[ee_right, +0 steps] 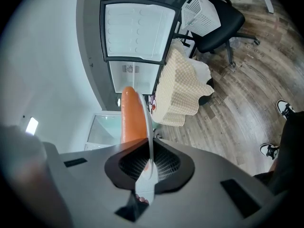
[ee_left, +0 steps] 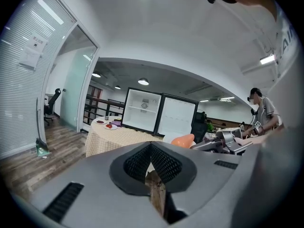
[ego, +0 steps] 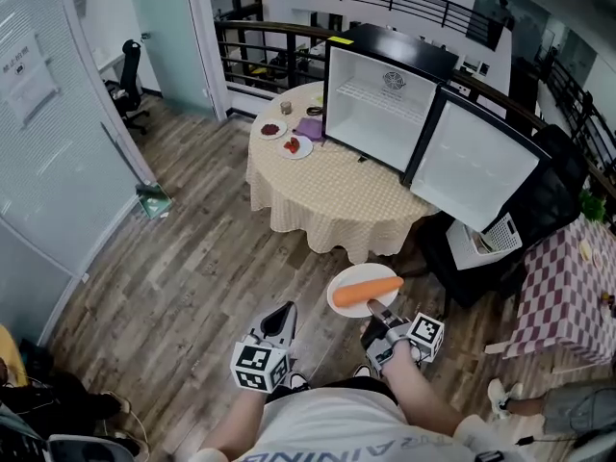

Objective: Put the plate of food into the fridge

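**Head view:** the right gripper (ego: 377, 310) carries the plate (ego: 361, 273) by its near rim, with a carrot (ego: 367, 291) lying across it. It is well short of the open fridge (ego: 385, 104) on the far table (ego: 327, 195).

**Left gripper view:** the left gripper (ee_left: 151, 148) has its jaws together and holds nothing.

**Right gripper view:** the jaws are pinched on the plate's edge. The plate should be held level on the approach, so the carrot cannot roll off.
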`<state>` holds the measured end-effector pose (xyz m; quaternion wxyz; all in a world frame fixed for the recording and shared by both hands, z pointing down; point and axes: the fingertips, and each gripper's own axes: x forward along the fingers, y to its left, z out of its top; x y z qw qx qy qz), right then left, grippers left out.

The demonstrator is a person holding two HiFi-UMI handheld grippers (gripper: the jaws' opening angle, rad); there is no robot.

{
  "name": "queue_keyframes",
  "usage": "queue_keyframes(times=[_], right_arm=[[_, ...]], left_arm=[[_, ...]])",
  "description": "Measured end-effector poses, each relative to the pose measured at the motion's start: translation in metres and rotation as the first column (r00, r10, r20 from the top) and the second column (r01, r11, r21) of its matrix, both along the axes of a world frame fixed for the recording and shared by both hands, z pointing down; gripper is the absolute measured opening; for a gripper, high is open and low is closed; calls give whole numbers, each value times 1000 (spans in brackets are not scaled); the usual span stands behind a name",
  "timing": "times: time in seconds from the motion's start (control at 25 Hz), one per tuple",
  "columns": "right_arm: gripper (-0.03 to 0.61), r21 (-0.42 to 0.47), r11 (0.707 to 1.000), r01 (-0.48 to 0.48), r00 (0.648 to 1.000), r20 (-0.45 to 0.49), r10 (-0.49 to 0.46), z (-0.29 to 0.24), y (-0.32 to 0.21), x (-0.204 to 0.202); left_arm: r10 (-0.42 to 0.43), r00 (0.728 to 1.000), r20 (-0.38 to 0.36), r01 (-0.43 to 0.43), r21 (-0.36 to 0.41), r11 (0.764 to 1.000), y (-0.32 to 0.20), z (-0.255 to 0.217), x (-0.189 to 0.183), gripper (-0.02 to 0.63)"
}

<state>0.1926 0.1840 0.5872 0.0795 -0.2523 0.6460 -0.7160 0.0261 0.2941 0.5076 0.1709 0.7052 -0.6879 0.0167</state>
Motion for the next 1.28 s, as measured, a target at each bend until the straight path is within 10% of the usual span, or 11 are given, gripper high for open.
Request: queue_keyframes(times=[0.64, 1.28], right_arm=[[37, 1, 1000, -10, 1000, 5, 10, 1, -12, -61], [37, -18, 999, 28, 999, 43, -27, -2, -123, -82]], left_arm=[[-18, 999, -33, 17, -16, 1000, 2, 17, -67, 8], [-14, 999, 31, 15, -28, 999, -122, 0, -79, 8]])
